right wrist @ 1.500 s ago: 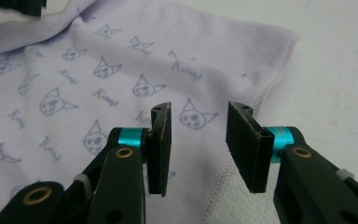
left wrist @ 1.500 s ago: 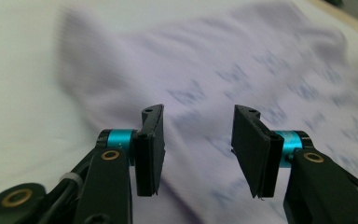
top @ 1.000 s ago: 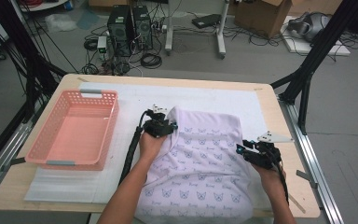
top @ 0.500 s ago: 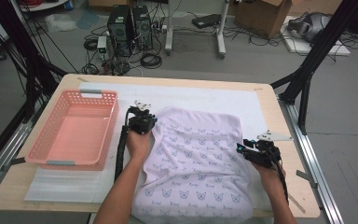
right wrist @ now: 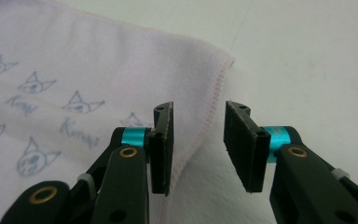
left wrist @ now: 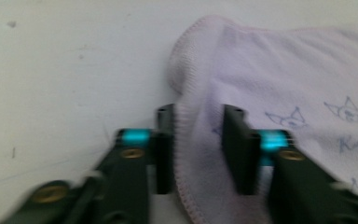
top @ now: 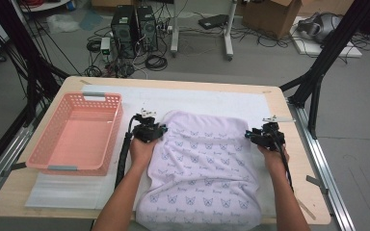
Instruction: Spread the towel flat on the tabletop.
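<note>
Two grippers work a lilac cloth (top: 204, 168) on a table.
The left gripper (left wrist: 198, 140) has been closing onto a bunched edge; the right gripper (right wrist: 198, 140) has been narrowing, jaws apart over the hem.

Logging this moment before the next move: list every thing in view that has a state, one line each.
Lilac printed fleece blanket: spread flat on the table, near end hanging over the edge.
Pink plastic mesh basket: upright, empty.
Left tongs: just been closing, clamped on the blanket's hem.
Right tongs: open, astride the blanket's edge, not pressing.
</note>
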### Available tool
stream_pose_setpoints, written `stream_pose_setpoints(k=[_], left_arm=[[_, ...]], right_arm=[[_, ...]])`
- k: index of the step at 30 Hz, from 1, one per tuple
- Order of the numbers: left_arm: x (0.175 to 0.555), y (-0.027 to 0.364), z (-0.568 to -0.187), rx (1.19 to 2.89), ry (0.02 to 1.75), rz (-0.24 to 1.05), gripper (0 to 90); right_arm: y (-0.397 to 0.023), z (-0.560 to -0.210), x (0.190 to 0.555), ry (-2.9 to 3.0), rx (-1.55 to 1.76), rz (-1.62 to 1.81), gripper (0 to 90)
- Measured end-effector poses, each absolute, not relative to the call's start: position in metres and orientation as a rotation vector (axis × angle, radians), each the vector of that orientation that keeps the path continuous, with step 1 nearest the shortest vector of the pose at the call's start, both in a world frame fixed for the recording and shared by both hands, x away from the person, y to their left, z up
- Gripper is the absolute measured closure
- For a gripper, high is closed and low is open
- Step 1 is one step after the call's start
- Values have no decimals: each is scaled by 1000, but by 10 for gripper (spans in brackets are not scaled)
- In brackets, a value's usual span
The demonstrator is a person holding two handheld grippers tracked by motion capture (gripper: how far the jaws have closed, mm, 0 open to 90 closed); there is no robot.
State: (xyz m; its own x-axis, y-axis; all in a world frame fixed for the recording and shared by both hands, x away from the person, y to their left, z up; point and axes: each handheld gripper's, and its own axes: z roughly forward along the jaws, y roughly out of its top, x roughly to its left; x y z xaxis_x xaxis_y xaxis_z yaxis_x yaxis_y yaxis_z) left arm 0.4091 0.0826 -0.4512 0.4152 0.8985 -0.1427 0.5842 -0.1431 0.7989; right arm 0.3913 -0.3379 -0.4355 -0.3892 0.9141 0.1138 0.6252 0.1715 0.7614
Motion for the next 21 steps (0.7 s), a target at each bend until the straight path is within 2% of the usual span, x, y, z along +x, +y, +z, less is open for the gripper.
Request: stream_pose_setpoints(k=[1,3,4,9,15,16,18,21], left_arm=[[409,84,-451,1847,1277,464,859],[407,88,-448,1847,1314,429,868],[405,91,-447,1864,1313,412,870],[379,100,-444,1927,1265,384,872],[353,105,-448,1918,1215,329,861],[351,105,-447,1931,1187,329,846],[352,105,-446,1909,1167,344,694],[357,107,-440,1827,1147,366,557]], right_arm=[[-335,-440,395,2099,1473,1055,650],[-330,-446,398,2126,1463,1009,750],[-330,-446,396,2127,1460,1012,849],[-337,-438,382,2233,1455,969,858],[-350,-431,352,2296,1437,952,853],[-351,-431,347,2298,1435,956,841],[-354,-430,339,2282,1403,978,738],[-358,-427,336,2224,1377,1015,653]])
